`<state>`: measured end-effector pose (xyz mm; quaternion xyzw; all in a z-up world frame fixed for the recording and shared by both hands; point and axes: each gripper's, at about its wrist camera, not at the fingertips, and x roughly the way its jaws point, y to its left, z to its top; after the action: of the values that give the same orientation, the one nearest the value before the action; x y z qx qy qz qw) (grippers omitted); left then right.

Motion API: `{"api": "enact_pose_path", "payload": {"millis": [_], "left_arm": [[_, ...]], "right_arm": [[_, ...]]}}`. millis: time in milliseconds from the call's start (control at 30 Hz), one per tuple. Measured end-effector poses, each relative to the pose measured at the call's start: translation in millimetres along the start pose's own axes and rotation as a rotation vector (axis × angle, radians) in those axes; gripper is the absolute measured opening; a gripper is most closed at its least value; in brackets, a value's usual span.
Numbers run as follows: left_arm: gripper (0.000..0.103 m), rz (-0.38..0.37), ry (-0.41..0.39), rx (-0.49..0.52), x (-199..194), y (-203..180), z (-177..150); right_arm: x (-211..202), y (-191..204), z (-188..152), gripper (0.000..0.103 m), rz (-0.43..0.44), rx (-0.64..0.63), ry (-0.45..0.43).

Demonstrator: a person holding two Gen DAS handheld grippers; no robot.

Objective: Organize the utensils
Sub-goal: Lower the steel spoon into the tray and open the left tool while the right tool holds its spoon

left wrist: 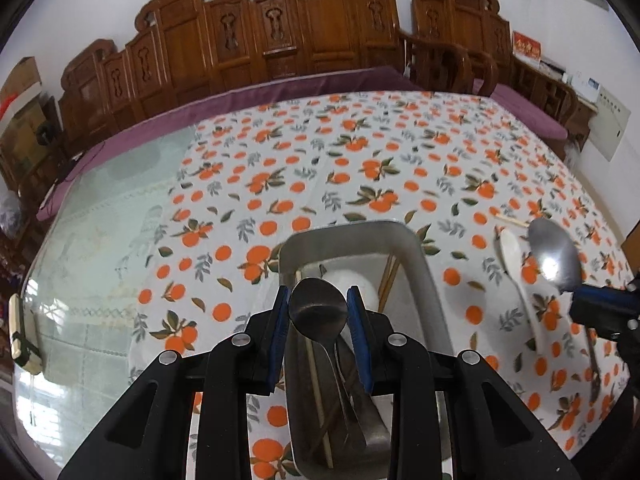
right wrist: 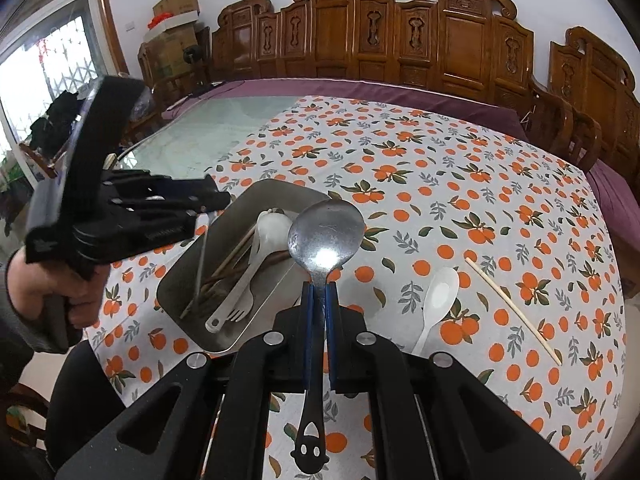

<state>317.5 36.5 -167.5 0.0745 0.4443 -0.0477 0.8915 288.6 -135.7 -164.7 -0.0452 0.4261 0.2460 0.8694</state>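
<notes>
Though sign (left wrist: 526,49) illegible (blurred), left hand-held gripper (left wrist: 318,295) tight on dark spoon (left wrist: 318,314), right hand-held gripper (right wrist: 319,289) on shiny spoon (right wrist: 326,236).

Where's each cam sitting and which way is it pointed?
Left wrist: on the left gripper, angled down over the metal tray; its fingers flank a steel spoon.
Right wrist: on the right gripper, angled down at the table; clamps a large spoon; a hand shows.
Shared: tray, white spoon, chopstick.
</notes>
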Motion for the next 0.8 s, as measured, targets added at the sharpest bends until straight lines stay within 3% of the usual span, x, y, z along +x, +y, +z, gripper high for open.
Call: {"api": "enact_pose_path", "payload": {"millis": [433, 600, 800], "left_arm": [[0.028, -0.032, 0.078, -0.031, 34.9, 2.9, -2.5], [0.036, -0.036, 0.063, -0.05, 29.4, 6.1, -3.6], [0.054, -0.043, 0.018, -0.106, 2.7, 24.5, -11.5]], "right_arm": [[5.0, -4.8, -0.5, 0.007, -0.004, 0.008, 0.018], [8.0, -3.5, -1.1, 0.007, -0.003, 0.008, 0.022], [10.0, 7.0, 6.0, 0.007, 0.013, 0.008, 0.017]]}}
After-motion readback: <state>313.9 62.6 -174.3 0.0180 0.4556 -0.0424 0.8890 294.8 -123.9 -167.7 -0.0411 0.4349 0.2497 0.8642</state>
